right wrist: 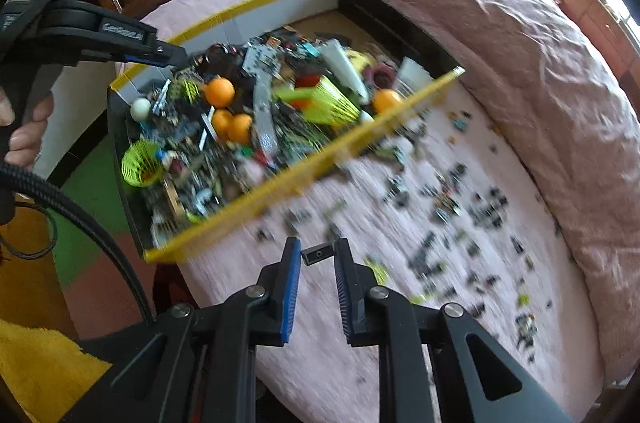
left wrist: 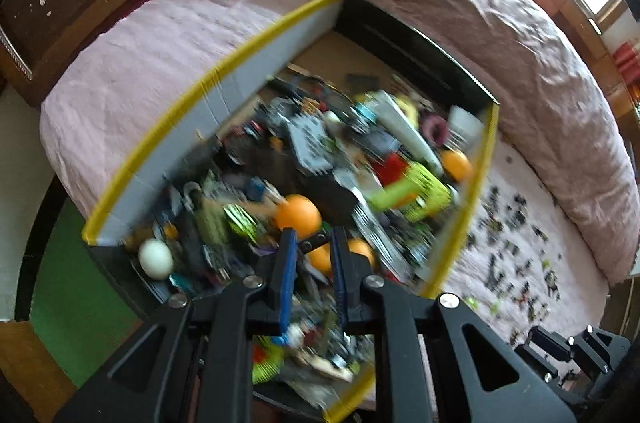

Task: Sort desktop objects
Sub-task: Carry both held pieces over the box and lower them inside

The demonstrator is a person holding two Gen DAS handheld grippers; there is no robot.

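Right gripper (right wrist: 317, 255) hovers low over the pink bed sheet (right wrist: 320, 343) with a small dark block (right wrist: 318, 254) between its blue pads, the jaws partly parted; the block bridges most of the gap, yet whether it is truly pinched I cannot tell through the blur; left gripper (left wrist: 313, 243) hangs above the near end of the bin, its jaws narrowly apart, with a short dark piece (left wrist: 314, 243) across the tips, and again I cannot say whether it grips that piece or merely frames it; just beyond those tips lie orange balls (left wrist: 298, 215), a white ball (left wrist: 156, 259) towards the near left corner and lime-green ribbed cups (left wrist: 424, 187) further in; all of this sits in a yellow-rimmed bin (left wrist: 192, 95) that rests on the bed and is heaped with small mixed parts, a pale tube and grey plates among them; to the right of the bin, scattered pieces (right wrist: 460, 223) are strewn loosely across the sheet, well apart from one another and in no groups I can make out; behind everything the rumpled quilt (right wrist: 500, 23) is bunched along the far side; my judgement is that the sorting is at an early stage; the bin looks almost full, no tidy piles show, and nearly all the objects remain to be separated.
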